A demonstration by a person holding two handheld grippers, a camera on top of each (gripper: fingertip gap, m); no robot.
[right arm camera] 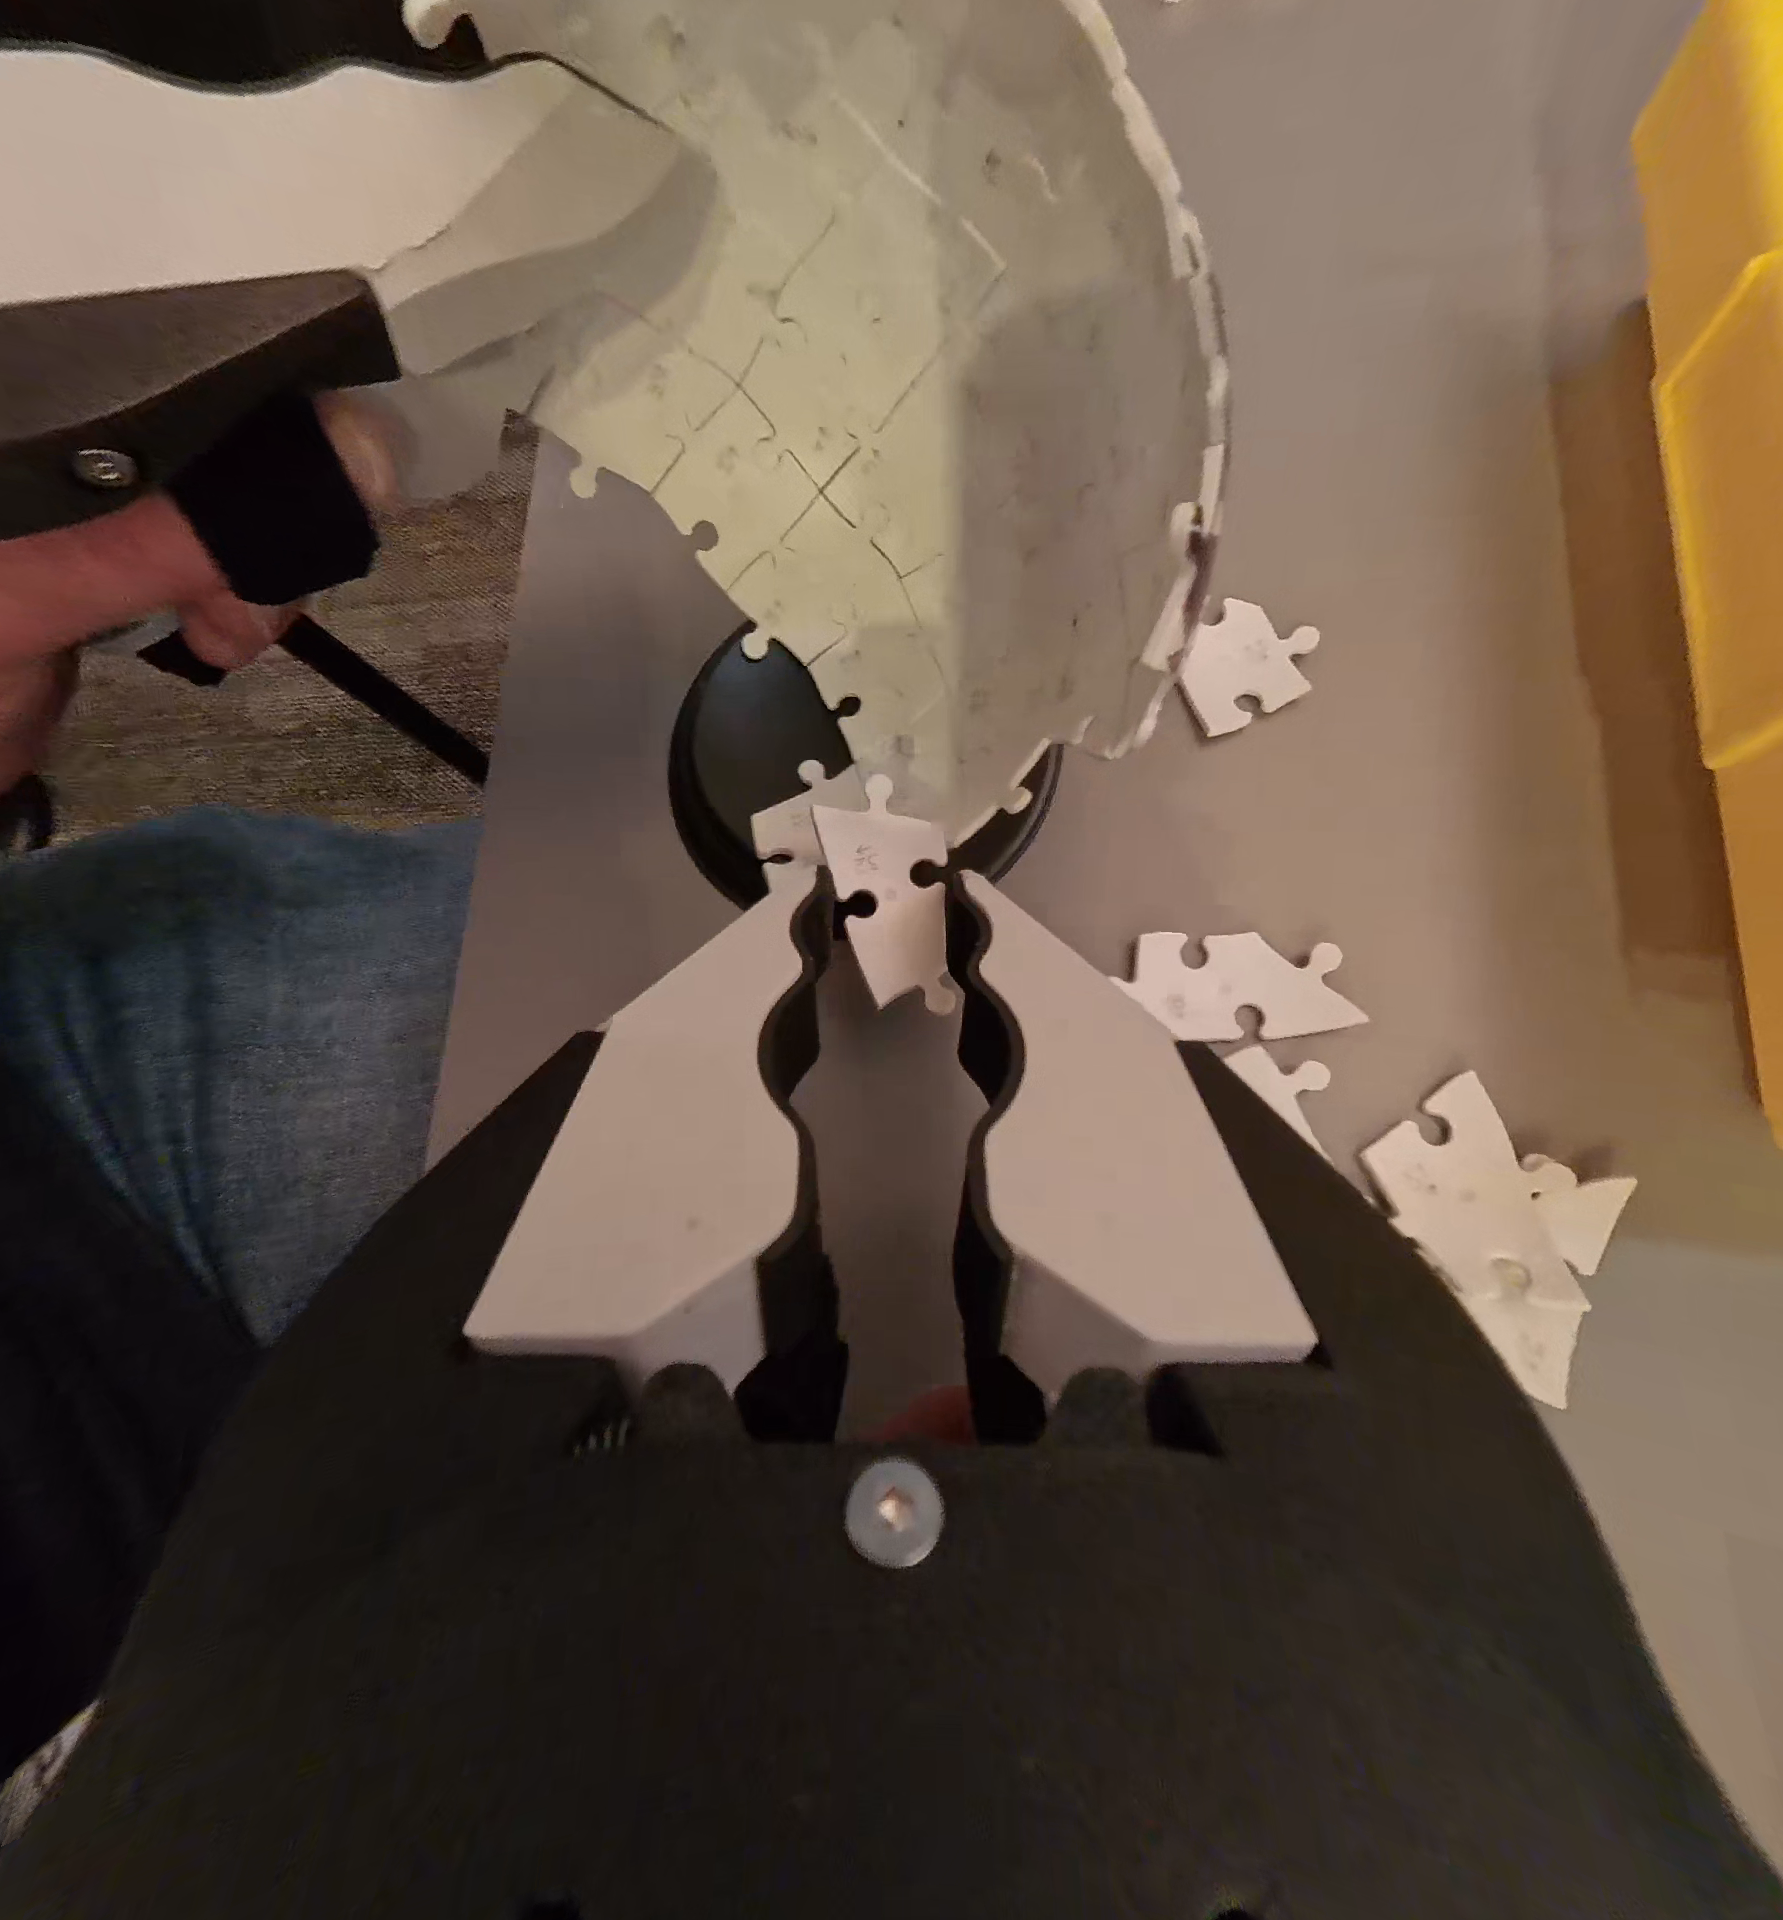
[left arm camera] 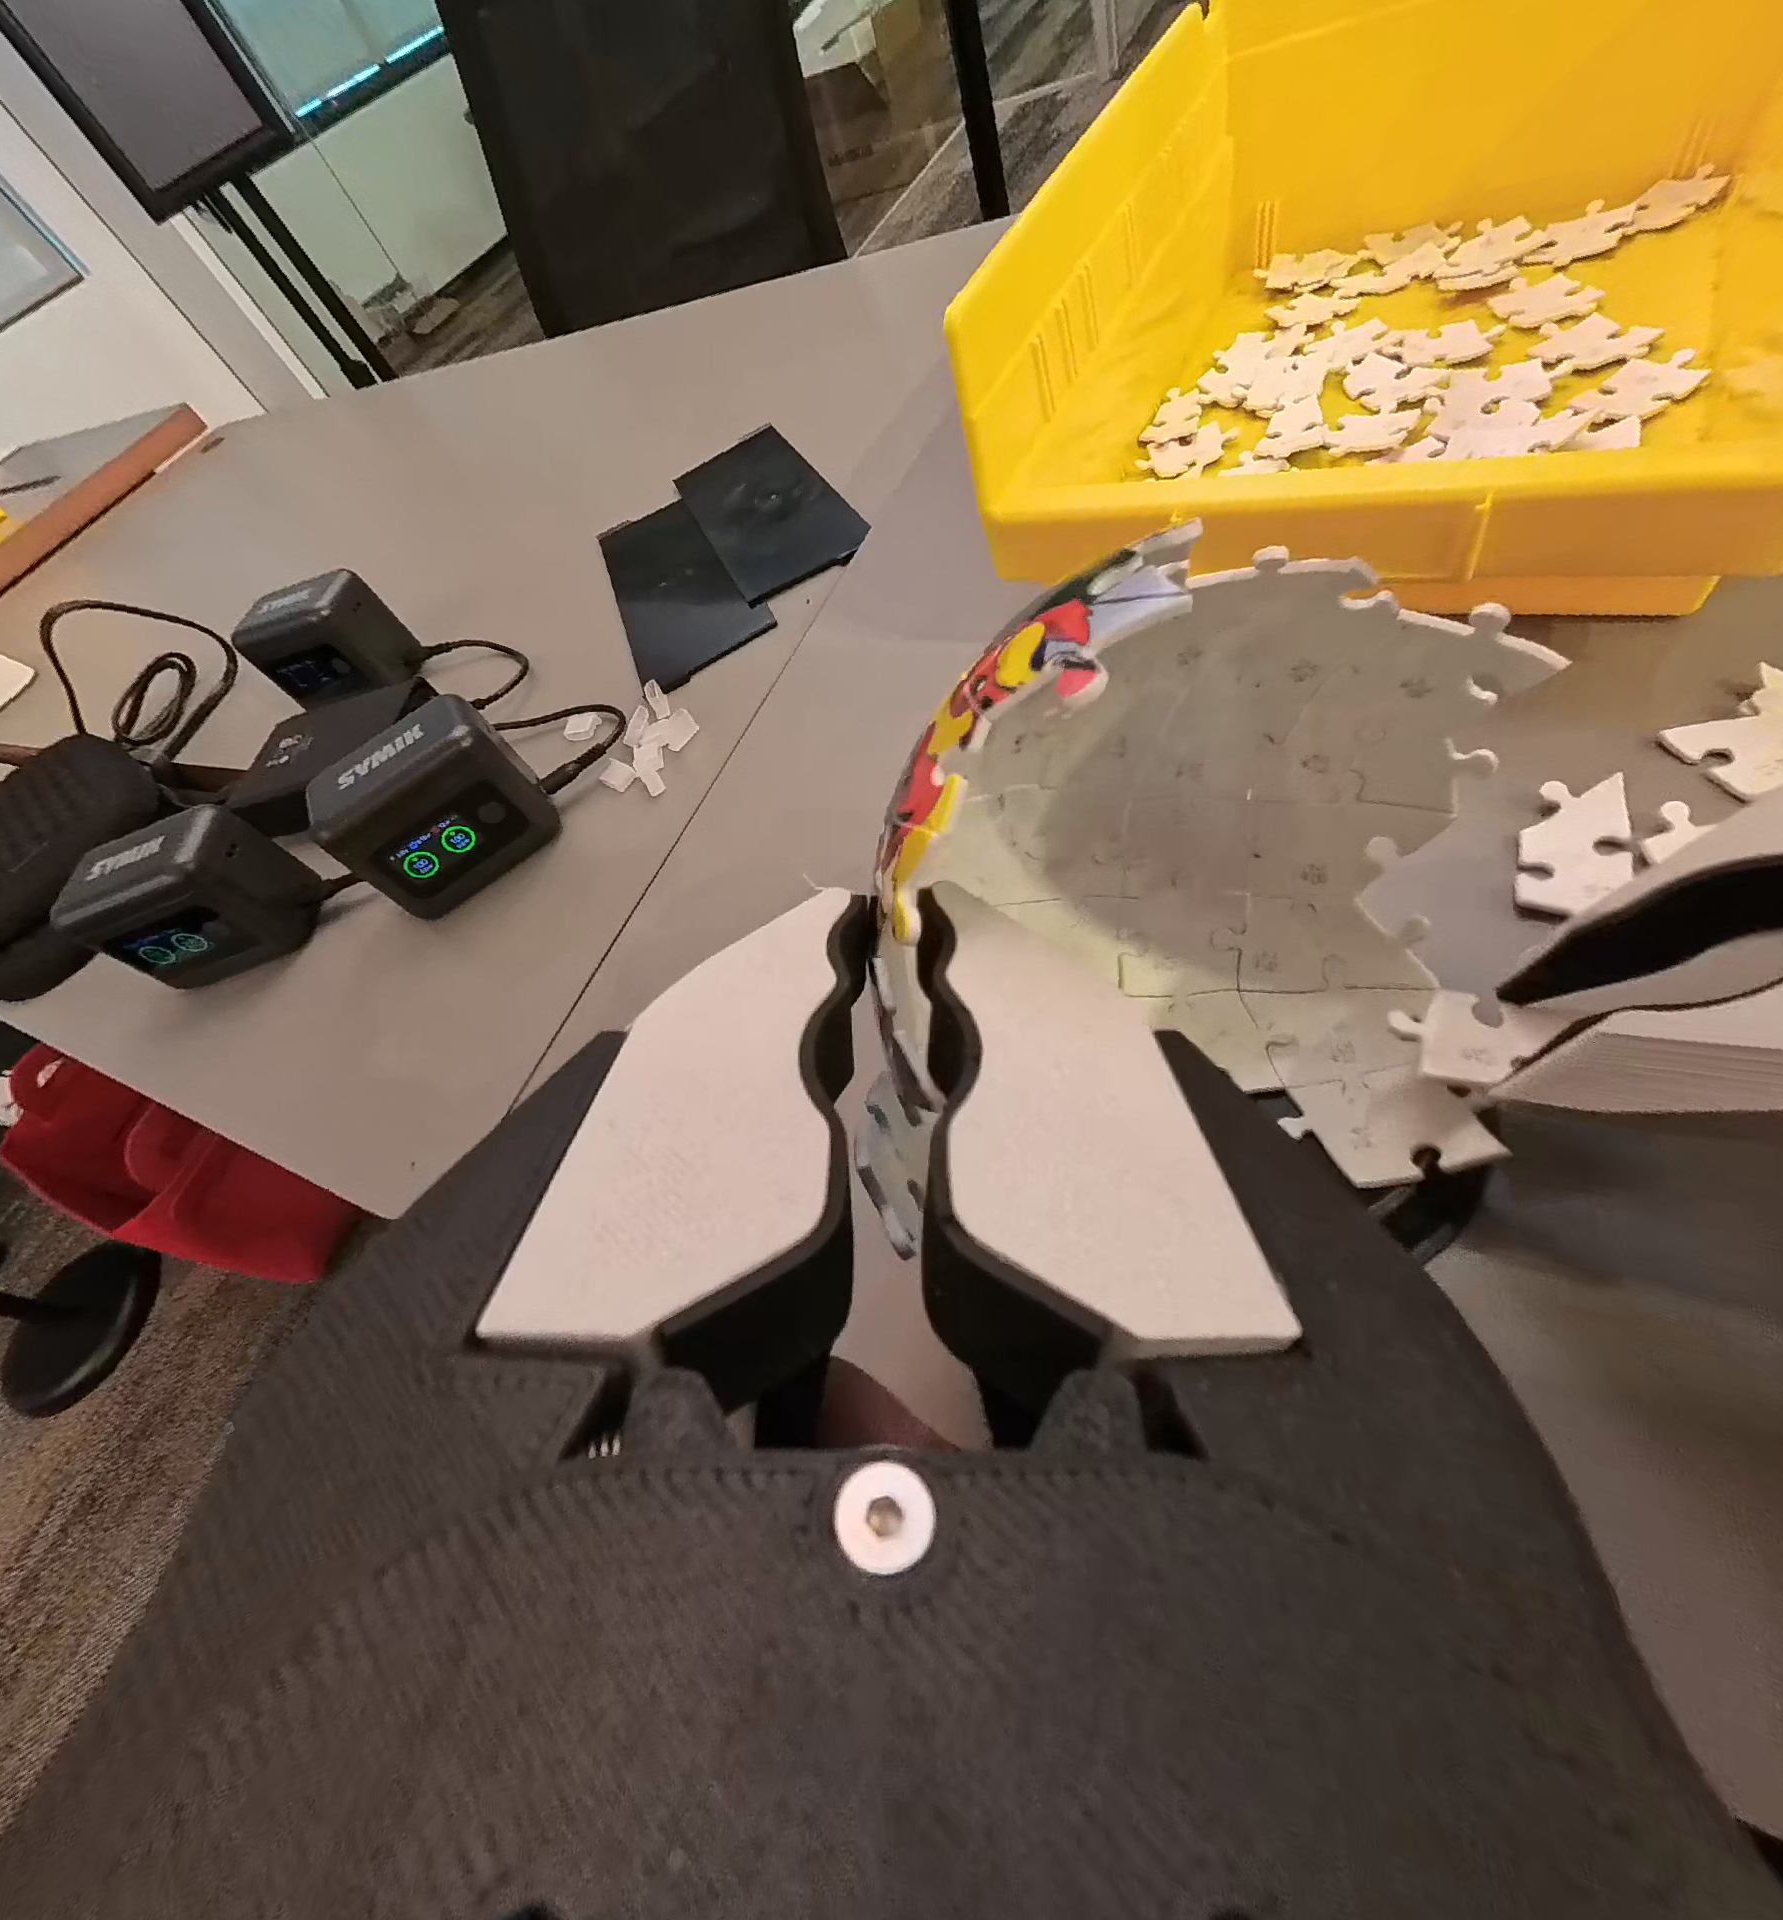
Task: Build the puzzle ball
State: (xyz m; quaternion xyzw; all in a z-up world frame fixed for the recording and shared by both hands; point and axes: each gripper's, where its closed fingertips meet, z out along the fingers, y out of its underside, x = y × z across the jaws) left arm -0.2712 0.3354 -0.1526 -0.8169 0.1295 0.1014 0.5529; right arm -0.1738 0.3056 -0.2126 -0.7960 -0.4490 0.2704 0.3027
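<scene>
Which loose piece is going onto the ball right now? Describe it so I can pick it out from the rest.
Start at the half-built puzzle ball, a pale curved shell over a black round stand on the grey table. At its lower jagged edge the right gripper pinches one white puzzle piece. Unlike the loose pieces lying flat on the table, it is lifted and touching the shell's rim.

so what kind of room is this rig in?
Probably an office or lab workspace: grey table, glass partitions behind it, a wall screen, and small charger units beside a yellow parts bin.
</scene>
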